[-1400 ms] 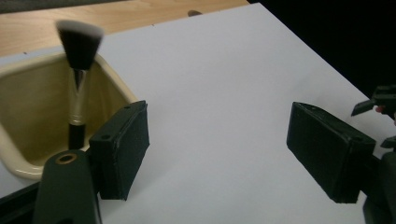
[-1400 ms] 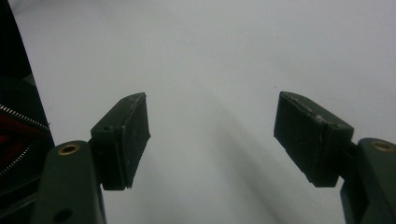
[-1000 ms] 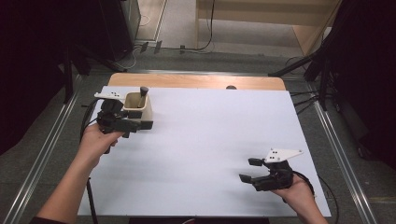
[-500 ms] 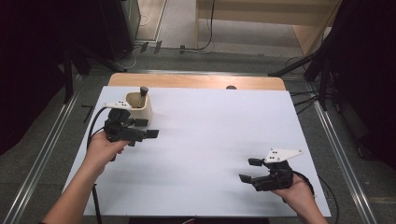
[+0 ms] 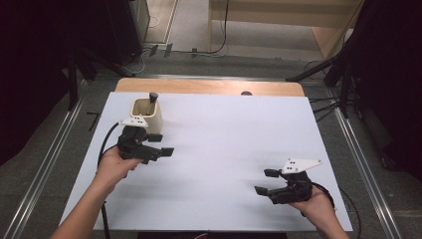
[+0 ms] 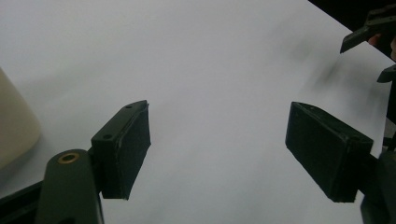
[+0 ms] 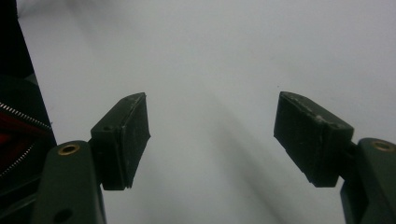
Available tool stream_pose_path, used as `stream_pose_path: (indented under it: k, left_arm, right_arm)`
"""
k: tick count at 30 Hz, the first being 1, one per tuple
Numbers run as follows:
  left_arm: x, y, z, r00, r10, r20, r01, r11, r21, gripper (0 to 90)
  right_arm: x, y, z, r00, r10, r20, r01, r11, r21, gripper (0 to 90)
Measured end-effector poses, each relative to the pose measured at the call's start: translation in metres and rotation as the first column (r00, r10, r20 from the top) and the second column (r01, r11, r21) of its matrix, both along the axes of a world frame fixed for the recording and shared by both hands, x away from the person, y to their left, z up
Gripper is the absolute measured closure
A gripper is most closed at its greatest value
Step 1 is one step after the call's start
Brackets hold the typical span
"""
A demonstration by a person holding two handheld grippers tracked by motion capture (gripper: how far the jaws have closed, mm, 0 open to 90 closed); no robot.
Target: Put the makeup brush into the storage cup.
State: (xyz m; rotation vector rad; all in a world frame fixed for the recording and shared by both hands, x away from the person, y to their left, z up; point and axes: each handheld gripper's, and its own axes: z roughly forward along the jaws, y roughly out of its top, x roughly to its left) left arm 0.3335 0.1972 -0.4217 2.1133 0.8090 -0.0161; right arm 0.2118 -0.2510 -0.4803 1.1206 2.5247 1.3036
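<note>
Cup: a cream cup (image 5: 148, 115) stands upright on the far-left part of the white desk (image 5: 224, 139), with a dark-headed tool (image 5: 153, 98) standing in it, handle end up and leaning slightly toward the far right.
Left gripper: the left gripper (image 5: 158, 151) sits just on the near side of the cup, apart from it; jaws spread wide with nothing between them, pointing out across the desk toward the right.
Cup in left gripper view: the cream wall (image 6: 14, 126) lies at the left edge, beside and behind the left jaw, not between the jaws.
Right gripper: the right gripper (image 5: 263, 182) rests low at the near-right of the desk, jaws wide apart and empty, well apart from the cup.
Key relation: the cup lies to the far side of the left gripper, outside its line; the left hand is by far the nearer.
Long axis: cup and tool both stand roughly vertical.
Room: bare desk spreads to the right and near side of the cup; the desk's left edge and far wooden strip (image 5: 209, 86) lie near it.
</note>
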Motion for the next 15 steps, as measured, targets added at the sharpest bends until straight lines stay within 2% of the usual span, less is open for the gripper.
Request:
stream_pose_path:
  k: [5,8,15]
  left_arm:
    - [-0.006,-0.001,-0.004,1.0,-0.006,-0.005,0.006,0.9999,-0.008,23.2]
    - [-0.01,-0.002,-0.006,0.9998,-0.017,0.008,0.017,0.9998,-0.014,23.4]
    - [-0.017,-0.004,-0.011,0.9995,-0.029,0.012,0.029,0.9996,-0.002,23.4]
  right_arm:
    - [0.0,0.0,0.0,1.0,0.003,0.002,-0.003,1.0,-0.001,27.6]
    - [0.0,0.001,0.0,1.0,0.001,-0.001,-0.001,1.0,0.0,27.6]
    - [0.001,0.001,-0.001,1.0,0.003,-0.001,-0.003,1.0,-0.001,27.6]
